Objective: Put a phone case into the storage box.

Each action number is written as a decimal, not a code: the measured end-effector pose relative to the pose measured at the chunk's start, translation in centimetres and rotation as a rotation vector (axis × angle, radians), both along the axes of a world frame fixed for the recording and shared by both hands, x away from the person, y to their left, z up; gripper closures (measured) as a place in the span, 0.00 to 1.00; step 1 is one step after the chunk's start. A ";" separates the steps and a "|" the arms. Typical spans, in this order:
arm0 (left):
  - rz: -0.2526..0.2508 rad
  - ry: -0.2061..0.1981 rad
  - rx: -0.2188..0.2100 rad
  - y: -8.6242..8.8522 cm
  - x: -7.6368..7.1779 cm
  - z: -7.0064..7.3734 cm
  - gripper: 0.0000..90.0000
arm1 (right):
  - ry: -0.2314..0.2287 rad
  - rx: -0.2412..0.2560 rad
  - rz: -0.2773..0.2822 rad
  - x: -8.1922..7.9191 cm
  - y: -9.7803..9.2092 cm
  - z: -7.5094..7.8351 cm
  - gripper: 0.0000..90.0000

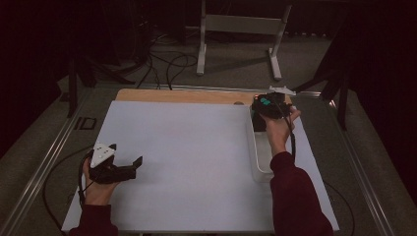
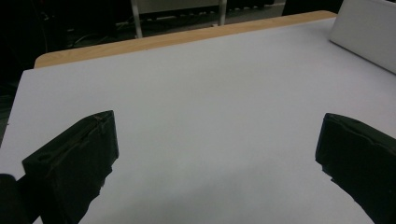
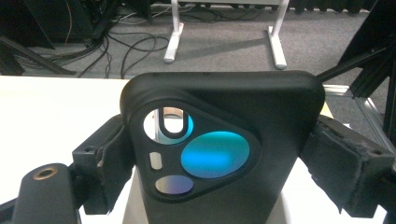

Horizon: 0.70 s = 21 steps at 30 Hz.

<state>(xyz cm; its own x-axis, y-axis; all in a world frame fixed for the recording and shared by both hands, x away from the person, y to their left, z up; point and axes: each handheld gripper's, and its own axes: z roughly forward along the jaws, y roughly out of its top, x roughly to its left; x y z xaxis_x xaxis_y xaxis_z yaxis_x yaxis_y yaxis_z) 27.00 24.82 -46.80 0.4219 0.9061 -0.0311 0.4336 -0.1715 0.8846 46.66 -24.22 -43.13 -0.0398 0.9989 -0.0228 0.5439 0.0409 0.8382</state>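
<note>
A black phone case (image 3: 224, 116) with a three-cornered camera cutout stands upright between the jaws of my right gripper (image 3: 219, 144), which is shut on its two sides. In the high view the right gripper (image 1: 266, 109) holds the phone case (image 1: 265, 103) over the far end of a long white bin (image 1: 253, 152) at the table's right. My left gripper (image 1: 127, 153) rests near the front left of the white tabletop (image 1: 187, 142). Seen in its own view, the left gripper (image 2: 219, 126) is open, with bare white surface between its jaws.
A strip of the wooden table edge (image 1: 182, 96) shows beyond the white surface. One corner of the white bin (image 2: 369, 32) appears at the upper right of the left gripper view. A metal stand (image 1: 236, 29) and cables (image 1: 162, 64) sit on the floor behind the table.
</note>
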 end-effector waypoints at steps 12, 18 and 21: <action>-0.001 0.000 -0.001 0.0 0.0 0.0 0.00 | 0.012 -0.016 -0.024 0.6 0.5 -0.7 0.15; -0.002 0.002 -0.003 0.0 0.0 0.0 0.00 | 0.015 -0.009 -0.021 0.8 0.4 -0.9 0.14; -0.001 0.003 -0.002 0.0 0.1 -0.1 0.00 | 0.020 -0.002 -0.020 0.9 0.3 -0.9 0.13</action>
<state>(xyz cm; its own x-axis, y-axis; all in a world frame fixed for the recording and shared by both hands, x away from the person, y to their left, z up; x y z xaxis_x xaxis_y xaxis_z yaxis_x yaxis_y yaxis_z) 27.06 24.84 -46.86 0.4230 0.9055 -0.0345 0.4361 -0.1700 0.8837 47.55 -23.94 -44.03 -0.0206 0.9995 -0.0246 0.5614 0.0319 0.8269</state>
